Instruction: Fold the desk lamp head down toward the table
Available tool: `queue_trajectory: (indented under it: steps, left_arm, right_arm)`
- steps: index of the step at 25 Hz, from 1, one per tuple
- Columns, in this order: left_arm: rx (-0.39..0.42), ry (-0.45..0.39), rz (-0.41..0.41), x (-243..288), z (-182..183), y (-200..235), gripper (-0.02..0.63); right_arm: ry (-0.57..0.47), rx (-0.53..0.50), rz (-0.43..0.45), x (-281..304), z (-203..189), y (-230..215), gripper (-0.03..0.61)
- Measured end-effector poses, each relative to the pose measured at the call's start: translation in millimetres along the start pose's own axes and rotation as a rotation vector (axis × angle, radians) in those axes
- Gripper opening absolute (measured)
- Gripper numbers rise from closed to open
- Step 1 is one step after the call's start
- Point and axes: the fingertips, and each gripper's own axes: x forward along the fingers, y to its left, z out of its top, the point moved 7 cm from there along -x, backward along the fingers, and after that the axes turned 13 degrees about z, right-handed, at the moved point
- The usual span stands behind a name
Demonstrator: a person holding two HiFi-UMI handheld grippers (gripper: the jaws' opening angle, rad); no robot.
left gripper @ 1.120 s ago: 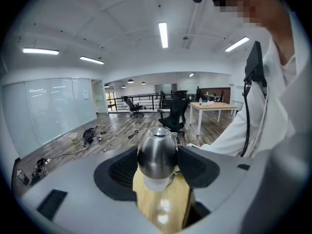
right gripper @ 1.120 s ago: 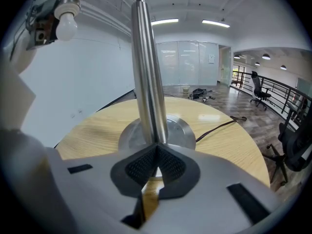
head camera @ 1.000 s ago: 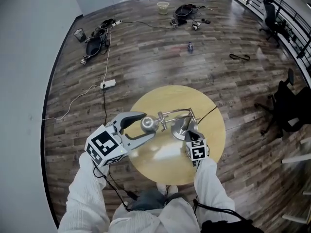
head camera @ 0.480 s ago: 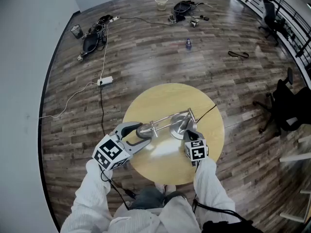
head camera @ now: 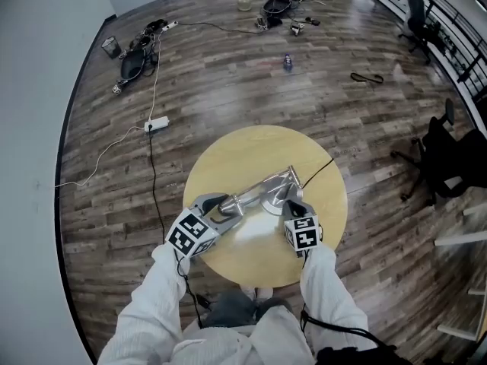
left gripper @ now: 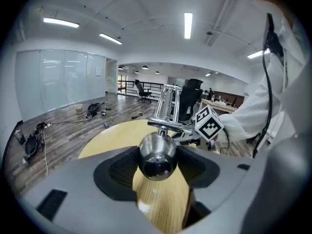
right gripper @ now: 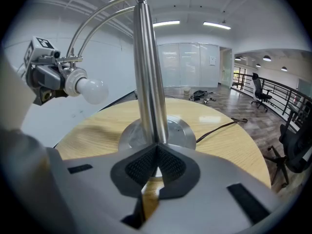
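Observation:
A chrome desk lamp stands on the round wooden table (head camera: 228, 154). Its round base (head camera: 275, 201) sits near the table's right side, and its twin-rod arm (head camera: 262, 186) slants low to the left. My left gripper (head camera: 227, 204) is shut on the chrome lamp head (head camera: 230, 203), which fills the space between the jaws in the left gripper view (left gripper: 157, 156). My right gripper (head camera: 294, 203) is shut on the lamp's upright post (right gripper: 148, 82) just above the base (right gripper: 158, 133). The white bulb (right gripper: 92, 90) points out of the head, with the left gripper (right gripper: 46, 74) behind it.
The lamp's black cord (head camera: 319, 169) runs off the table's right edge. On the wood floor lie a power strip (head camera: 157, 123) with cables and some bags at the back. A black office chair (head camera: 449, 154) stands at the right.
My left gripper has brought the lamp head down and nearer to me, so the arm lies much lower over the table. The right gripper has held still on the post.

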Motion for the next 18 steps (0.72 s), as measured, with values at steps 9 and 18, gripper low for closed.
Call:
queue_trajectory:
  steps: [9, 18]
  left_arm:
    - [-0.073, -0.001, -0.068, 42, -13, -4, 0.256]
    - [-0.124, -0.017, -0.114, 68, -16, -8, 0.256]
  right_arm:
    - [-0.015, -0.001, -0.006, -1, -2, -1, 0.012]
    - [-0.024, 0.003, -0.009, -2, -2, -1, 0.012]
